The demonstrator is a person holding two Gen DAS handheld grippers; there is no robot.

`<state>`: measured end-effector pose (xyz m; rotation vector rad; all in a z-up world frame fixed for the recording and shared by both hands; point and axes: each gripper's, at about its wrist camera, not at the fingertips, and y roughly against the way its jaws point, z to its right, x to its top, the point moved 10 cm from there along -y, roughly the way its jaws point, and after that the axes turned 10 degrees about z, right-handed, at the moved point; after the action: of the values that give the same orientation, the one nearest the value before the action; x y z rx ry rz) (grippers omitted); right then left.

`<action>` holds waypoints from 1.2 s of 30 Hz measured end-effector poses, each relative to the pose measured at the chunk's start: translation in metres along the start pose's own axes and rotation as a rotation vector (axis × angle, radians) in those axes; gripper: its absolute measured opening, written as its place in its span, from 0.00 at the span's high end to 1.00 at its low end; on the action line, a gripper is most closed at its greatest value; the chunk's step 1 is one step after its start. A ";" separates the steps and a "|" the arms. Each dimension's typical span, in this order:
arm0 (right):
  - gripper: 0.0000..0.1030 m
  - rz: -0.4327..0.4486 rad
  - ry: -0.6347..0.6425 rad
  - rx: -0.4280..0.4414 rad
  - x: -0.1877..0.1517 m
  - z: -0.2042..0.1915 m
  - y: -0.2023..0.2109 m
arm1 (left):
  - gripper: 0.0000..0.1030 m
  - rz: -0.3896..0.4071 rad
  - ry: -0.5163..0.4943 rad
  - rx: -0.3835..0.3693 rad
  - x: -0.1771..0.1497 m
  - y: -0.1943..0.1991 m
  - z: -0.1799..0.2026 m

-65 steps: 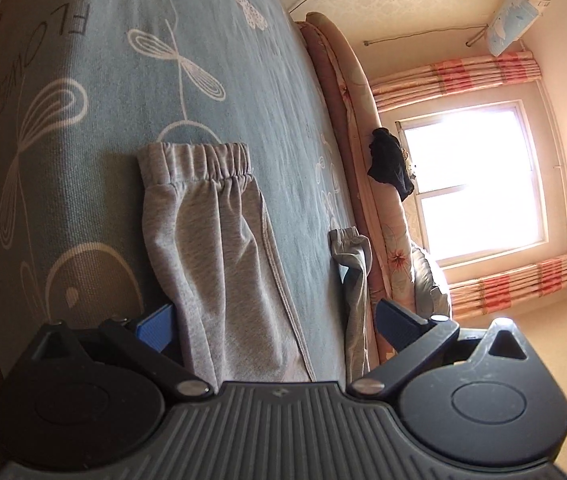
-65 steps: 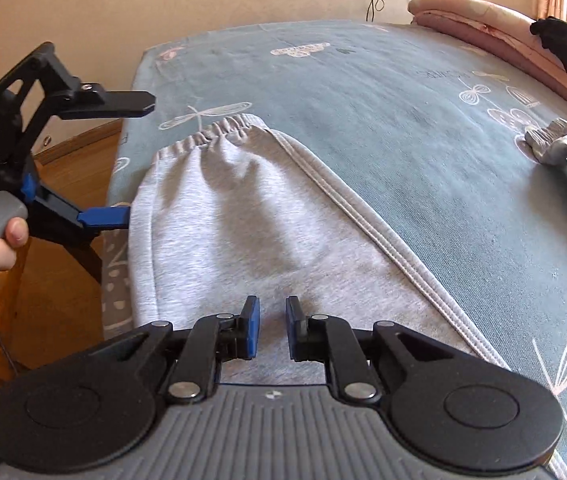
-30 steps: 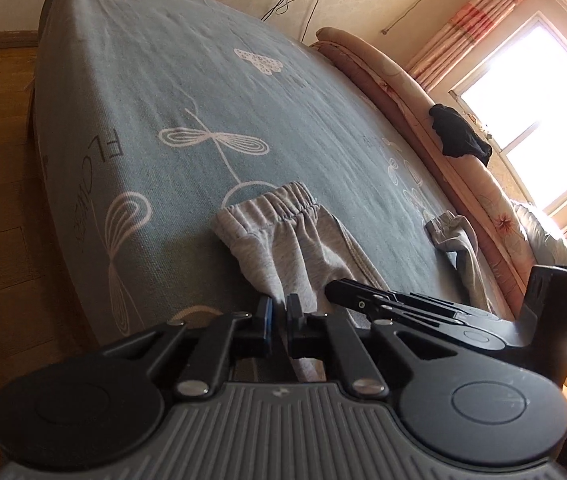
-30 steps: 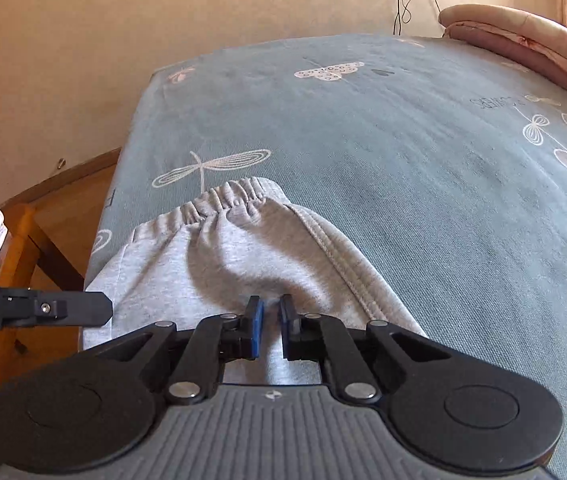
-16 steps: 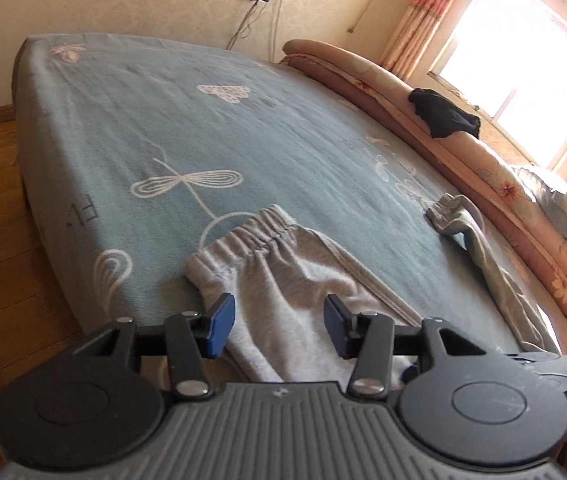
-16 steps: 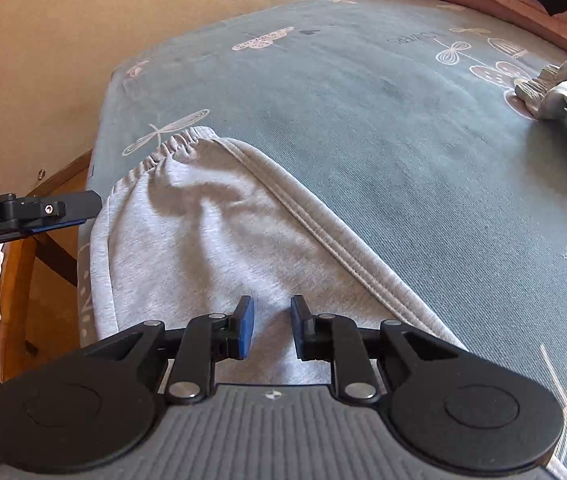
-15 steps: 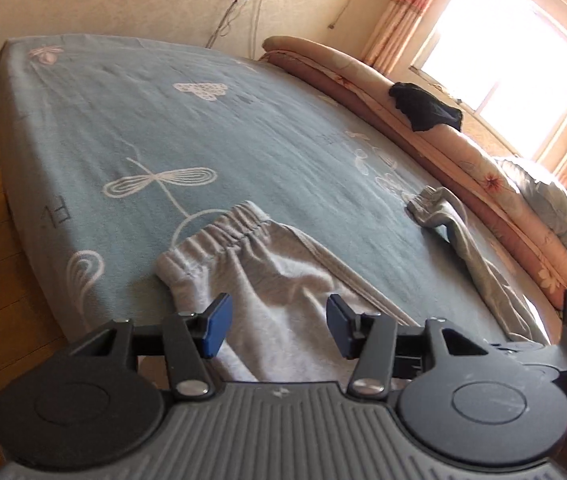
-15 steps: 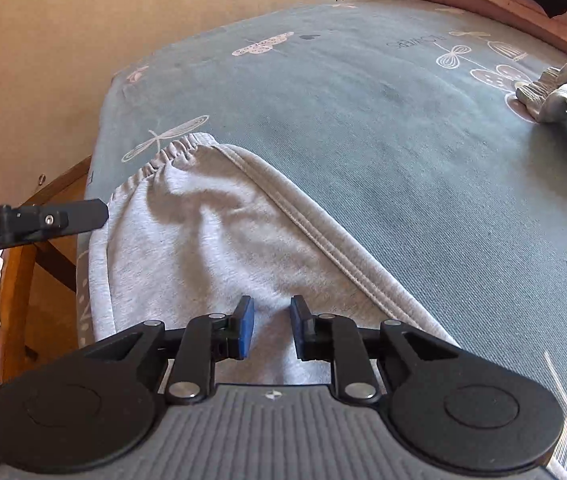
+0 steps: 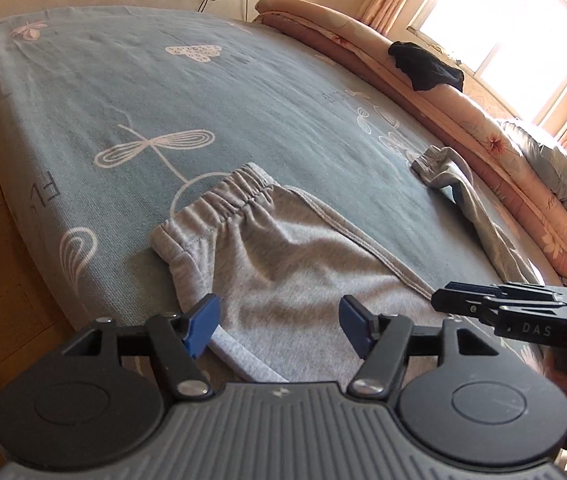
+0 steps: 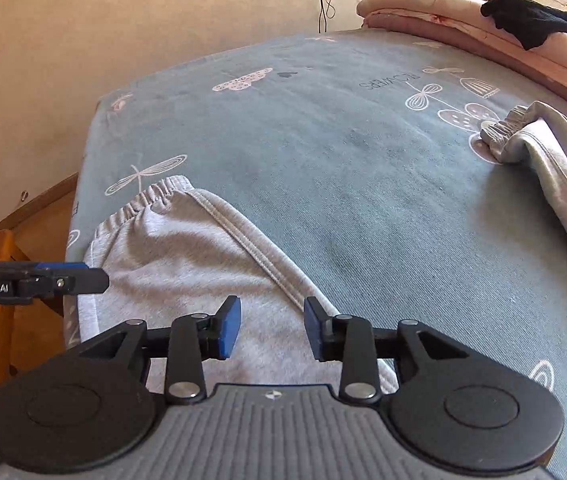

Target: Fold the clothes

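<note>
A: What is taking up most of the view?

B: A bed with a blue-grey sheet (image 9: 131,80) printed with dragonflies is filling it. Rolled quilts (image 9: 503,148) are lying along the bed's far edge, with a black garment (image 9: 427,66) draped on them.

A: Where are the clothes?

B: Grey sweatpants (image 9: 283,276) are lying at the bed's near edge, one elastic cuff (image 9: 223,200) pointing up the bed, the other leg (image 10: 555,168) trailing toward the quilts.

A: And the grippers?

B: The left gripper (image 9: 275,324) is hovering over the near leg of the sweatpants, jaws opening, spread wide, pinching nothing. The right gripper (image 10: 271,326) is hovering over the same leg, jaws opening too, parted, the fabric lying below them and not pressed.
</note>
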<state>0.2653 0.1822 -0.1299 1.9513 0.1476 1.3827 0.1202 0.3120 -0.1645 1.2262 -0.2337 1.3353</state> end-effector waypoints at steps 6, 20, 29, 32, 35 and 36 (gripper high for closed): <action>0.62 -0.126 -0.044 0.010 -0.047 -0.002 0.020 | 0.27 -0.095 -0.112 -0.135 -0.024 -0.008 0.050; 0.40 -0.025 -0.037 -0.108 -0.048 0.001 0.057 | 0.18 -0.063 -0.328 -0.103 -0.013 0.006 0.064; 0.34 -0.006 -0.169 -0.314 -0.112 0.031 0.164 | 0.16 -0.064 -0.167 -0.063 0.025 -0.085 0.028; 0.33 0.000 -0.224 -0.391 -0.136 0.044 0.193 | 0.16 -0.059 -0.106 -0.070 0.037 -0.081 0.022; 0.33 -0.001 -0.279 -0.438 -0.155 0.055 0.211 | 0.16 -0.042 -0.112 -0.056 0.040 -0.064 0.035; 0.33 -0.001 -0.296 -0.452 -0.161 0.058 0.217 | 0.16 -0.039 -0.141 -0.065 0.037 -0.056 0.044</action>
<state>0.1824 -0.0810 -0.1301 1.7391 -0.2806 1.0028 0.1994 0.3137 -0.1487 1.2650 -0.3483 1.2000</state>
